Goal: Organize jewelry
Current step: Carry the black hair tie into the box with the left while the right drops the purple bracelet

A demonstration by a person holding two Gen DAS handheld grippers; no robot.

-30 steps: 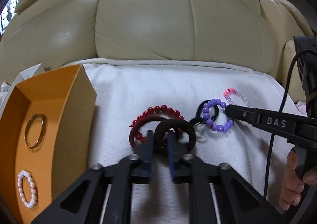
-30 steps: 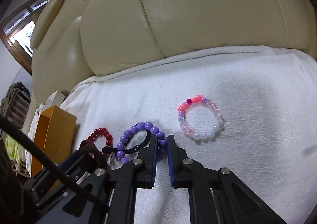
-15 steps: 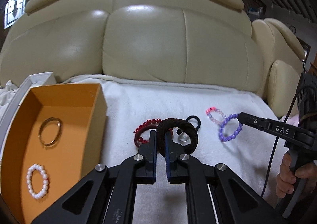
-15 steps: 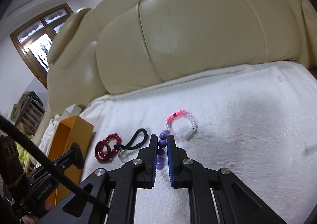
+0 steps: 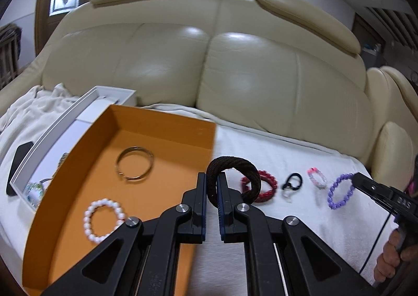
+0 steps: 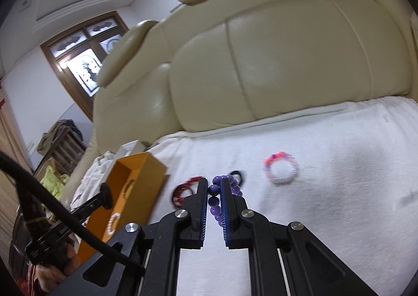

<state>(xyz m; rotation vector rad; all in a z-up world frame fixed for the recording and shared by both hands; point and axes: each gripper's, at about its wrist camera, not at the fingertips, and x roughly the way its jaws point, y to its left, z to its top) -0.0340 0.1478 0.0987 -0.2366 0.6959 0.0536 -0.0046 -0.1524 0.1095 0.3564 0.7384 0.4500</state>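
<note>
Both tools higher now, dark band and purple bracelet aloft

A cream leather sofa filled the background, its seat covered by a white towel. A crumpled off-white cloth lay at the seat's far left. A dark phone-like slab rested there beside a white box. Behind the sofa stood a brown-framed window with patterned glass, and a wooden rack stood against the wall.
</note>
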